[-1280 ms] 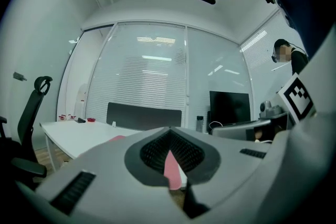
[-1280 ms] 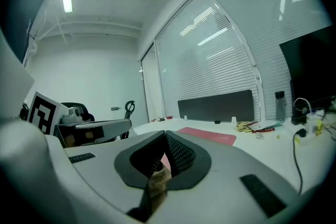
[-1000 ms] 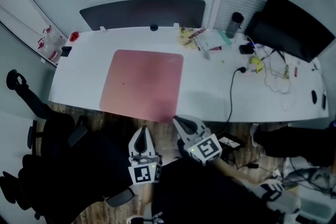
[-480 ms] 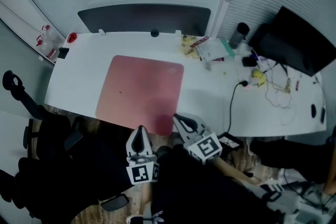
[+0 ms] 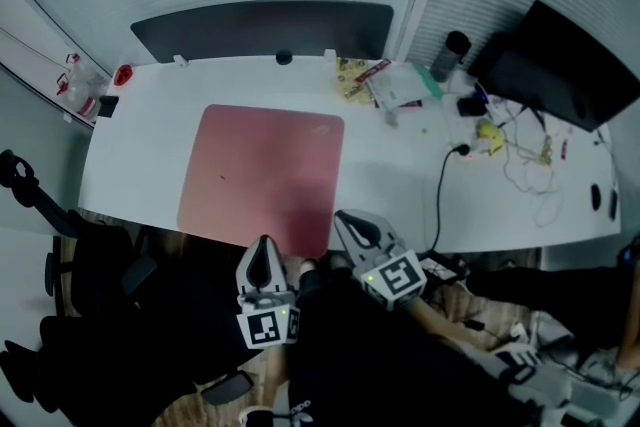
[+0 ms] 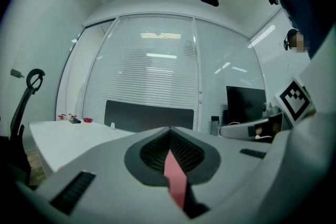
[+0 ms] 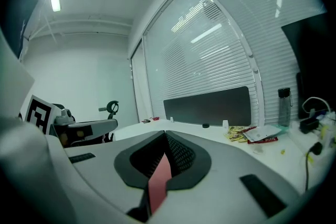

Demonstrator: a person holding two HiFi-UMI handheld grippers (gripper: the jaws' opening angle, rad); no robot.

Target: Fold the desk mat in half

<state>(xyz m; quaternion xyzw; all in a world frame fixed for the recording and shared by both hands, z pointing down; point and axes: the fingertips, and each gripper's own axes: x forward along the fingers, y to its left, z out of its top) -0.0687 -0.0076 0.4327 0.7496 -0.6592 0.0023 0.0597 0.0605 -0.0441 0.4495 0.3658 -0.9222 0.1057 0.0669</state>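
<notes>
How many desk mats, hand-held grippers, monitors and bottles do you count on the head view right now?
Desk mat: 1, the pink desk mat
Hand-held grippers: 2, the left hand-held gripper and the right hand-held gripper, each shut on the mat's near edge
Monitor: 1, the black monitor
Bottle: 1, the dark bottle
Total: 5

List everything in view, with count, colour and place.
desk: one, white, across the middle
desk mat: one, pink, flat on the desk, left of centre
divider panel: one, dark, behind the desk
monitor: one, black, far right
bottle: one, dark, beside the monitor
packets: several, yellow and red, back centre
cable: one, black, right of the desk mat
chair: one, black, left
left gripper: grey, shut on the desk mat's near edge
right gripper: grey, likewise
</notes>
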